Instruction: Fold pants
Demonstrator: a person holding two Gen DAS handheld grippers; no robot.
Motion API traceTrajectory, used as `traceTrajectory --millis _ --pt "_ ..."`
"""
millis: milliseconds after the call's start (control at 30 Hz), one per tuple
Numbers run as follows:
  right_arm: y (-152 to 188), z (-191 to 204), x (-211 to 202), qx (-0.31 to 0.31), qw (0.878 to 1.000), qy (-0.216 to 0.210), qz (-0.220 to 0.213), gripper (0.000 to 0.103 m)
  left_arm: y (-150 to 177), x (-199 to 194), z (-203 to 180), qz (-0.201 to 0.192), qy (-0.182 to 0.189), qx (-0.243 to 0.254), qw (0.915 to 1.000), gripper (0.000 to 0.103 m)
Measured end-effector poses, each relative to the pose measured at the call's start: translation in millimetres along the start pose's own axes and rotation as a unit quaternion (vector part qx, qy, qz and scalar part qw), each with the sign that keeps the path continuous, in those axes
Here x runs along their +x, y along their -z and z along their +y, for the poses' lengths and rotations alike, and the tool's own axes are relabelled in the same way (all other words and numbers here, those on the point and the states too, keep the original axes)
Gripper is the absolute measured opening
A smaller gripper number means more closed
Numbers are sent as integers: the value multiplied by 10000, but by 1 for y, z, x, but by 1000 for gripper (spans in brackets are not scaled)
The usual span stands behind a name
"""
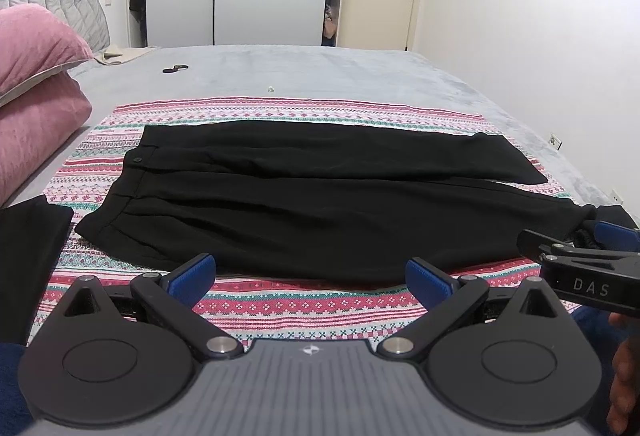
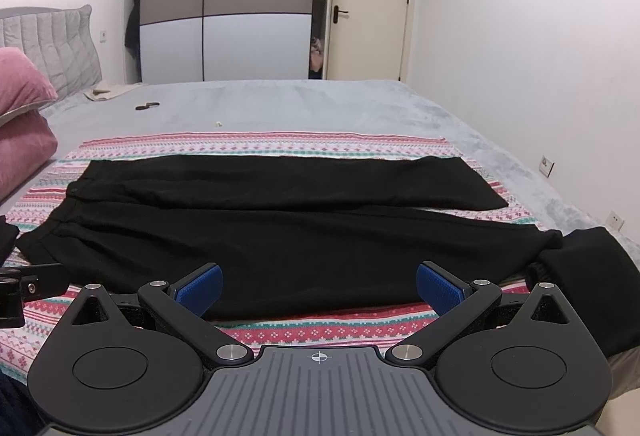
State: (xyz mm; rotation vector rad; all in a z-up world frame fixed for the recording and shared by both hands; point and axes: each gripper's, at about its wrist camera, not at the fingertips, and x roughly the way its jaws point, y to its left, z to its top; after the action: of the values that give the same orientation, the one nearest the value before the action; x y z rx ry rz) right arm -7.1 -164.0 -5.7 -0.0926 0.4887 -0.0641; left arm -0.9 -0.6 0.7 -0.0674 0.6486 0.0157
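— Pants (image 1: 320,196) lie flat on your striped cloth (image 1: 280,304), waistband left?
— Yes. Your left gripper (image 1: 310,278) and right gripper (image 2: 318,288) hover at the near edge, jaws spread wide, holding nothing.

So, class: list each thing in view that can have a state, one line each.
Black pants: spread flat, unfolded, on striped blanket.
Left hand-held gripper: open, holding nothing.
Right hand-held gripper: open, holding nothing.
Room door: closed.
Wardrobe doors: partly slid open.
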Motion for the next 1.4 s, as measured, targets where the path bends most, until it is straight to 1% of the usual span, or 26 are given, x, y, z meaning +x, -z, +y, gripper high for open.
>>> traceTrajectory --millis 233,400,500,600,700,767,833,900,967,1000,1100,1133,1167,1200,1233,1267,1300,1333,1367,1400 --pt "1 2 5 -121 9997 197 56 103 -2 10 10 40 -82 -130 9999 103" --pt "4 0 10 -82 9995 257 148 103 -2 13 13 -83 -144 -89 9998 103" --pt "3 2 14 -152 9990 389 159 103 -2 18 16 -98 -145 -77 9998 103" --pt "3 4 19 -202 9986 455 158 103 -3 22 20 -198 -133 -94 9997 103" --pt "2 5 27 -241 9986 427 185 103 -7 30 27 -87 -83 -105 9999 103" --pt "2 3 39 -300 9985 412 206 103 -14 39 38 -60 -47 -147 9999 103" --pt "2 -3 58 -339 9980 397 366 103 -25 51 59 67 -153 -320 9993 103" --pt "-2 -20 83 -157 9964 531 647 103 -37 63 88 78 -406 -666 9969 103" --pt "-7 -47 109 236 9925 754 935 103 -49 75 120 97 -658 -1042 9923 103" --pt "-11 -61 120 453 9900 807 1065 103 -54 82 134 149 -714 -1179 9903 103" --pt "-24 -103 156 1176 9805 757 1379 103 -69 110 177 425 -859 -1620 9821 103" --pt "-28 -118 167 1440 9762 700 1465 103 -67 126 189 677 -920 -1838 9763 103" --pt "-30 -132 176 1682 9717 653 1527 103 -68 135 206 681 -1003 -1978 9727 103" --pt "-30 -150 185 2019 9642 679 1577 103 -67 143 222 698 -1136 -2105 9685 103" --pt "-28 -171 195 2374 9545 785 1625 103 -61 156 234 830 -1193 -2291 9625 103" --pt "-24 -188 201 2645 9455 917 1661 103 -55 170 249 871 -1193 -2495 9570 103" --pt "-16 -210 207 2925 9344 1131 1692 103 -46 179 261 944 -1294 -2609 9520 103" --pt "-6 -229 209 3110 9256 1358 1678 103 -35 186 272 994 -1386 -2736 9466 98" --pt "4 -244 208 3239 9181 1586 1646 102 -25 193 280 1076 -1415 -2841 9422 88" --pt "14 -259 205 3394 9078 1774 1710 99 -17 199 288 1215 -1394 -2988 9362 83"
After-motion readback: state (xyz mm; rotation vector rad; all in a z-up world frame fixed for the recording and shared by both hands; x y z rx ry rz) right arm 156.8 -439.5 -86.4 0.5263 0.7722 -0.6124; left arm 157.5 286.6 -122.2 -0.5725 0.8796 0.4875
